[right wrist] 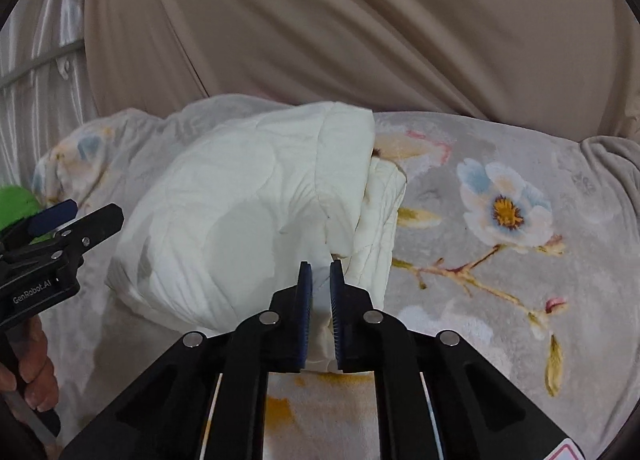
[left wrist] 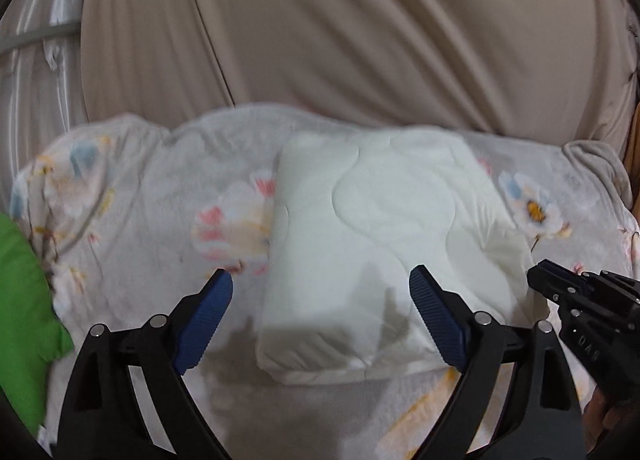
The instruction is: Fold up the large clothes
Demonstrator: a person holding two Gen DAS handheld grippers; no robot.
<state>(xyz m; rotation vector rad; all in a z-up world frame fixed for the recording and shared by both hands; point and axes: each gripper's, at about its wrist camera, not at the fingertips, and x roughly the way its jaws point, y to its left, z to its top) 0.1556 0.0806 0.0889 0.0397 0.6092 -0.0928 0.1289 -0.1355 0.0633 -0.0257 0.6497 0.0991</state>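
The left gripper [left wrist: 320, 280] is released, its blue pads [left wrist: 202, 324] wide apart, and it hangs over the near left part of the folded white quilt [left wrist: 380, 244] without touching it. The right gripper [right wrist: 320, 272] is almost closed, with a narrow gap between the pads; its tips are at the near right corner of the quilt, but I cannot tell if it pinches the cloth. The quilt lies as a thick bundle in the middle of the floral blanket [right wrist: 500, 260]. A green cloth [left wrist: 24, 308] is at the far left. Behind hangs a beige curtain [left wrist: 360, 32].
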